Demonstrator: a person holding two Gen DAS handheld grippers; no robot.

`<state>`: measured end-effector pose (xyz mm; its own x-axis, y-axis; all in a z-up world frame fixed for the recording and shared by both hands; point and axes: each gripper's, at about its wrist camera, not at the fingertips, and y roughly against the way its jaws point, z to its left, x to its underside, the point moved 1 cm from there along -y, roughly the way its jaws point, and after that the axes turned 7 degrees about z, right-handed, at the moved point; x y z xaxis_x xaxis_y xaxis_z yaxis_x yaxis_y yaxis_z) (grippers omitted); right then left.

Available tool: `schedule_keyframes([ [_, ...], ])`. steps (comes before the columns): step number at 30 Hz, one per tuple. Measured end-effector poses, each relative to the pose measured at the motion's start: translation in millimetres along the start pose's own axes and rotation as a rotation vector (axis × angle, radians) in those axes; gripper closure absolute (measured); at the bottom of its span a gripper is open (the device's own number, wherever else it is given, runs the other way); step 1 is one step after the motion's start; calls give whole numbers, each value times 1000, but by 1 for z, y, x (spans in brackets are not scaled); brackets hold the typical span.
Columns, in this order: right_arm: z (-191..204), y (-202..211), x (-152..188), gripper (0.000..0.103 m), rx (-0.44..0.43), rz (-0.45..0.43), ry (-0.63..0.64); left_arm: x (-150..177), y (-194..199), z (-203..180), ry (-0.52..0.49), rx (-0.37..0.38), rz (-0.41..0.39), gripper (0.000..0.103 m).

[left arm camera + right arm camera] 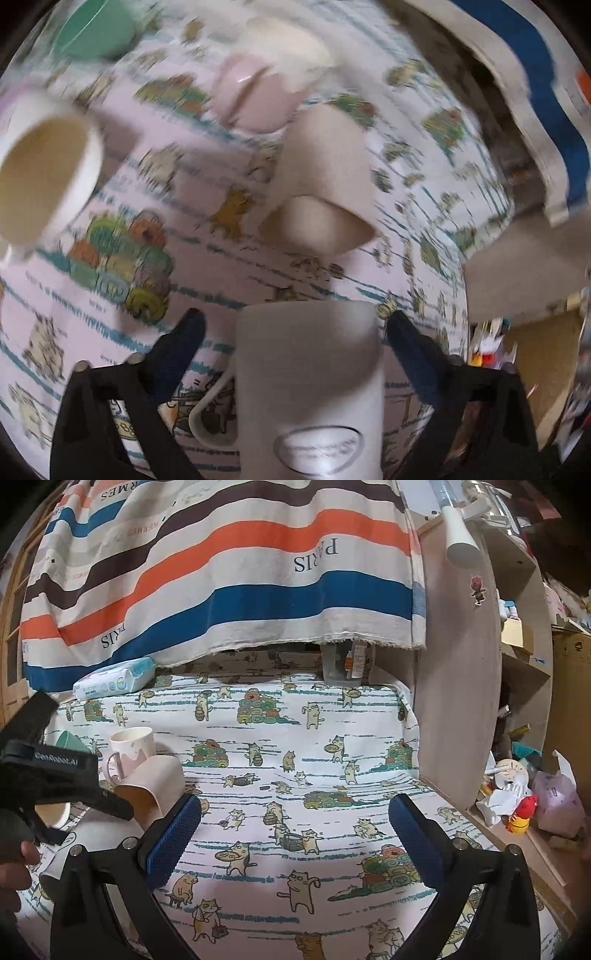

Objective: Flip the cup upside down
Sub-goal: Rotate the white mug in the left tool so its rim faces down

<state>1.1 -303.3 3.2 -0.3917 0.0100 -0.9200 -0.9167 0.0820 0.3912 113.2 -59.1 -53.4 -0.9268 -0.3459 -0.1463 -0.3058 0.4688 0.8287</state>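
Observation:
In the blurred left wrist view a white mug (308, 384) with a handle on its left and an oval mark on its wall stands between the open fingers of my left gripper (293, 332); the pads do not touch it. A beige cup (325, 184) lies on its side beyond it, a pink mug (255, 96) behind that. In the right wrist view my right gripper (295, 823) is open and empty over the cat-print cloth (295, 760). The left gripper's body (55, 775) shows at the left, by the beige cup (155, 786) and pink mug (129, 749).
A white cup (48, 166) and a green bowl (96, 33) sit at the left. A striped cloth (221, 572) hangs at the back, with a wipes pack (110, 679) below it. A wooden shelf (517, 664) with clutter stands on the right.

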Motion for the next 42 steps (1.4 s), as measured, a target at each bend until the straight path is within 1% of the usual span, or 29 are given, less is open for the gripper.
schedule_keyframes([
  [2, 0, 0, 0, 1, -1, 0, -5, -2, -4, 6, 26, 31, 26, 10],
  [5, -1, 0, 0, 1, -3, 1, 2, -1, -3, 5, 25, 30, 23, 11],
  [7, 0, 0, 1, 1, -8, 2, 8, -2, -5, 4, 25, 36, 35, 11],
  [8, -1, 0, 1, 1, -9, 2, 8, -2, -5, 3, 25, 42, 37, 18],
  [10, 0, 0, 1, 1, -8, 2, 7, -3, -7, 2, 25, 71, 52, 25],
  [11, 0, 0, 1, 1, -8, 2, 8, -1, -5, 1, 18, 51, 45, 27],
  [17, -1, 0, 1, 1, -8, 2, 8, 10, 21, -16, -121, -47, -120, 27],
  [20, -1, 0, 1, 1, -8, 2, 8, 16, 42, -26, -201, -116, -249, 27],
  [22, -1, 0, 1, 1, -8, 3, 8, 21, 51, -33, -274, -151, -309, 27],
  [24, -1, 0, 1, 1, -6, 3, 8, 26, 57, -38, -333, -182, -360, 27],
  [26, -1, 0, 1, 1, -4, -1, 6, 29, 62, -40, -369, -196, -401, 27],
  [30, -1, -1, 2, 1, 0, 2, 2, 31, 66, -43, -425, -200, -444, 27],
  [40, -1, -2, 2, 1, -6, 6, 5, 41, 54, -54, -543, -287, -518, 27],
  [42, -1, -3, 2, 1, -6, 9, 3, 44, 52, -54, -558, -294, -537, 27],
])
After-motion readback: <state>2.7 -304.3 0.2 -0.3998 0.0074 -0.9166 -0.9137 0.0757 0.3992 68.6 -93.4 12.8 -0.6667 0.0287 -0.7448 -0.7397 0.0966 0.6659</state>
